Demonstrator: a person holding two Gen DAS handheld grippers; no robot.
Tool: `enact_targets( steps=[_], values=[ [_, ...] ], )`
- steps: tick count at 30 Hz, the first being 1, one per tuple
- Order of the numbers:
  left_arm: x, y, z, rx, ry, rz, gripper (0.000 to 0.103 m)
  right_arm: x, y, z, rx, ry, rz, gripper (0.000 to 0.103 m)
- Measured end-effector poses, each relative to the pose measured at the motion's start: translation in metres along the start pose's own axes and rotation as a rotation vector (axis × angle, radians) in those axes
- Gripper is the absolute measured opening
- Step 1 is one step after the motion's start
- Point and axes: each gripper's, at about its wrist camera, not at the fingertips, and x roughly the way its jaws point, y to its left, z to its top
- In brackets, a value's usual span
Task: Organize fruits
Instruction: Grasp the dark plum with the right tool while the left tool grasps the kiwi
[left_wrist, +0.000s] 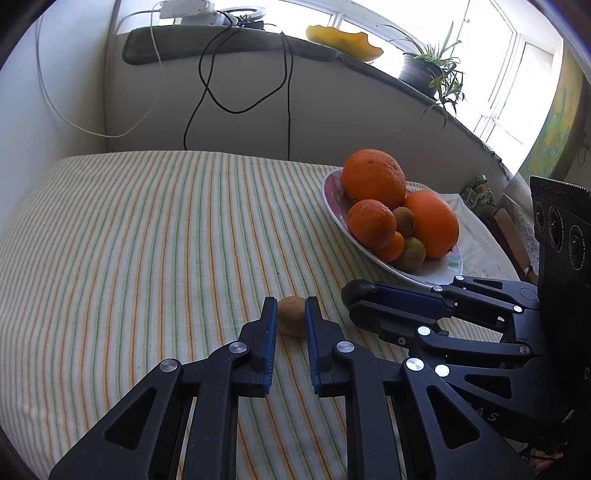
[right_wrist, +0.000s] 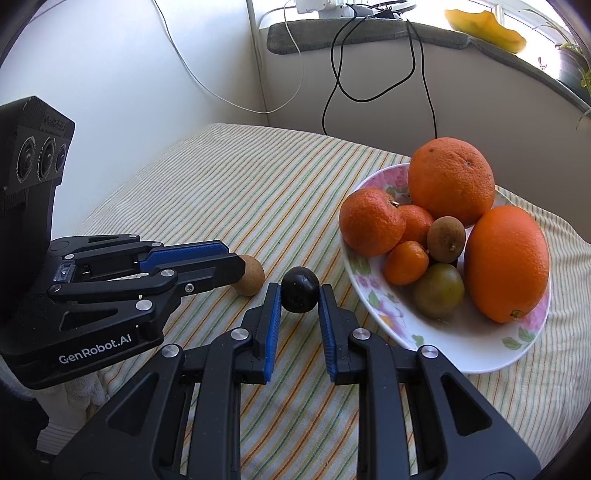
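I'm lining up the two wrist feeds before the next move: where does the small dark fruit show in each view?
Left wrist: the dark fruit sits right of centre, at the tips of the right gripper, just below the plate.
Right wrist: the same fruit is at centre, between that gripper's fingertips.
Shared landmark: the brown kiwi on the striped cloth, at the left gripper.

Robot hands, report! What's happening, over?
Left gripper around brown kiwi. Right gripper around dark round fruit. Floral bowl close right, nothing blocking.
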Motion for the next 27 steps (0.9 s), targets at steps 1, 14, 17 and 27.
enact_targets(
  steps=[1, 14, 17, 27],
  values=[
    [0.0, 0.0, 0.0, -0.003, -0.002, -0.002, 0.013, 0.0, 0.0, 0.0, -0.004, 0.001, 0.0, 0.021],
    [0.012, -0.003, -0.002, -0.001, 0.037, 0.02, 0.033, 0.0, -0.008, -0.004, 0.015, 0.007, 0.011, 0.021],
    [0.014, -0.003, -0.002, 0.006, 0.047, 0.018, 0.026, 0.001, -0.012, -0.006, 0.026, 0.013, 0.016, 0.021],
    [0.003, -0.008, 0.001, 0.017, 0.012, 0.028, 0.026, -0.006, -0.018, -0.011, 0.036, 0.001, 0.026, 0.021]
  ],
)
